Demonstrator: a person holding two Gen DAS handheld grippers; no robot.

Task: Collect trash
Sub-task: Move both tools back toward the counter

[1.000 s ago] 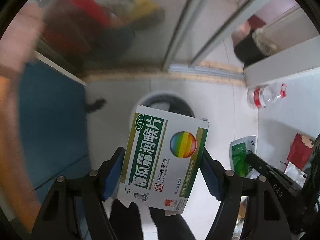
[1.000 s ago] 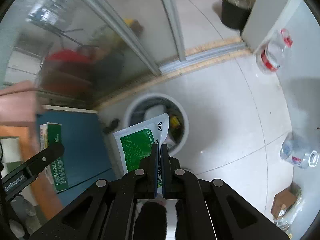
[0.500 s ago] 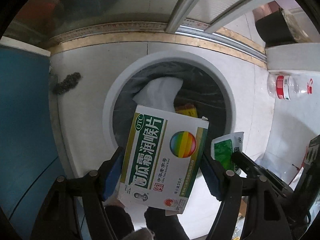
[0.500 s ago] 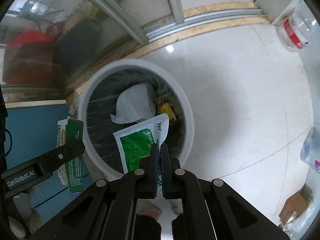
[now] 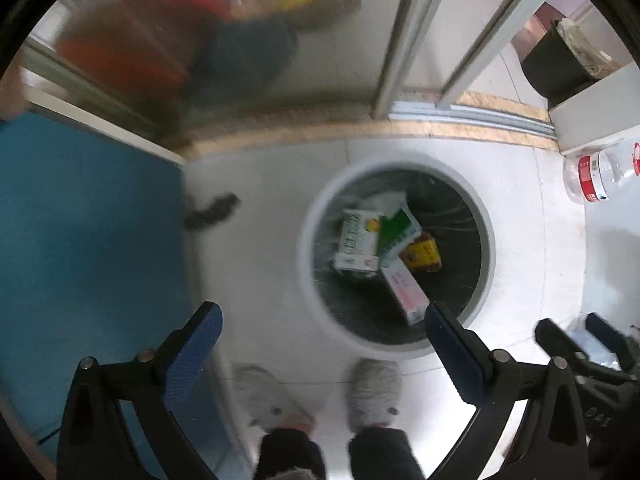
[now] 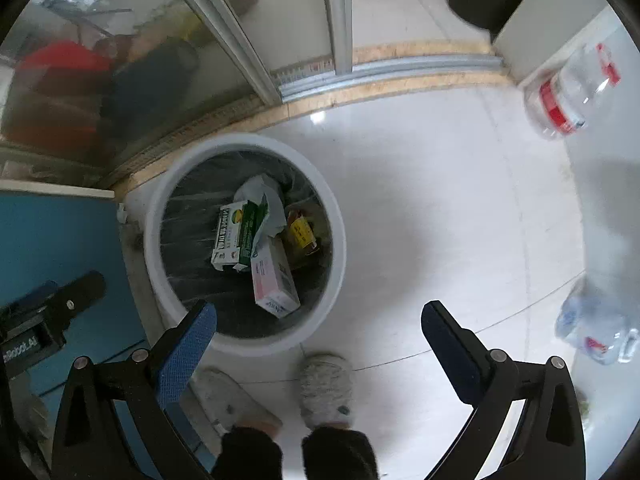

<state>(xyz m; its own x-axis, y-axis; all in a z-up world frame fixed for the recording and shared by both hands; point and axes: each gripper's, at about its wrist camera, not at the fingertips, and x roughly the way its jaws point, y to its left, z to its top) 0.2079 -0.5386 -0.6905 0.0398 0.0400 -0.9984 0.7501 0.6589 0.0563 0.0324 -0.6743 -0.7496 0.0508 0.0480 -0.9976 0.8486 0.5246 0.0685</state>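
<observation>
Trash is lying inside the white bin (image 5: 394,344), right of centre in the left wrist view and left of centre in the right wrist view. The green-and-white medicine box (image 6: 234,236) is resting against the green pouch (image 5: 396,232), with a pink-and-white carton (image 6: 274,280) just below them and a yellow wrapper (image 6: 302,230) to their right, all on the dark liner.

Both sets of fingers have just been opening, and nothing is sitting between them now. The left gripper (image 5: 320,346) is standing with its fingers wide, framing bare floor and the bin's near rim. The right gripper (image 6: 318,344) is likewise standing wide and empty, pointing down beside the bin. The person's grey slippers (image 6: 324,388) are showing at the bottom of both views.

What the next pick is likely turning on is the loose trash off to the right. A clear bottle with a red label (image 6: 568,96) is lying on its side at the upper right of the right wrist view, its long axis running diagonally up to the right, well apart from the fingers. A second, crumpled bottle (image 6: 596,332) is lying at the right edge, nearer the right gripper's fingers than anything else on the floor. The right hand is looking like the nearer one for both.
</observation>
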